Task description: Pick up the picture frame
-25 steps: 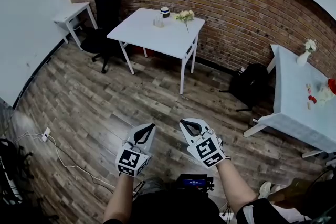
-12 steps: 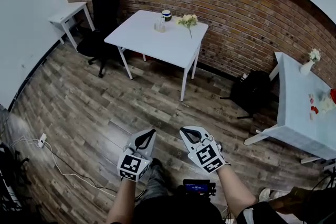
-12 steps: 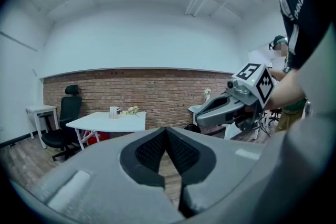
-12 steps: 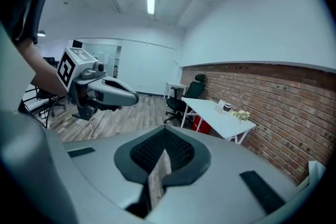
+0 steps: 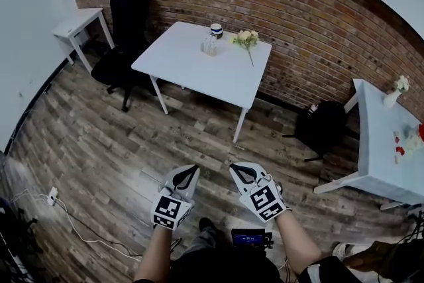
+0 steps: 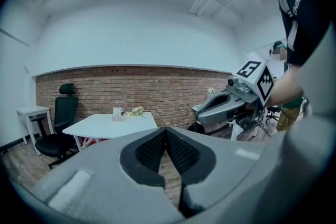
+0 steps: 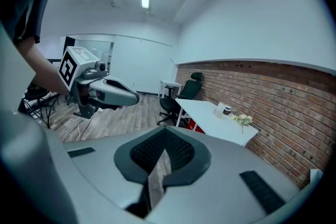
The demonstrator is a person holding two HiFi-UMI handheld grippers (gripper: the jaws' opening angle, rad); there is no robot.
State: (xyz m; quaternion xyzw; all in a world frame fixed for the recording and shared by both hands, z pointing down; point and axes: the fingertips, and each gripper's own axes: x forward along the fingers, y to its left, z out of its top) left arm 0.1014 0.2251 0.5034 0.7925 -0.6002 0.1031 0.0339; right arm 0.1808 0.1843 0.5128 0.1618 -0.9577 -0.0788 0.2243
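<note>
Worn, matt wood-plank floor (image 5: pixel 99 136). Rough red brick wall (image 5: pixel 318 16). Smooth white table (image 5: pixel 185 59). The left gripper (image 6: pixel 167 130) and right gripper (image 7: pixel 164 130) are matt grey plastic with black textured pads (image 6: pixel 152 150).

Far table's small items unreadable; right table cropped.
Head view: pale upright item (image 5: pixel 209 44) at 12 o'clock on the white table (image 5: pixel 189 69), just beside the cup (image 5: pixel 216 30) and flowers (image 5: pixel 248 38), too small to identify. Second table (image 5: pixel 381 159) at 3 o'clock cut off by the picture's edge; red bits (image 5: pixel 399 150) on it indistinct. Forearms (image 5: pixel 296 243) cropped at 6 o'clock, black device (image 5: pixel 248 236) between them too small to read.
</note>
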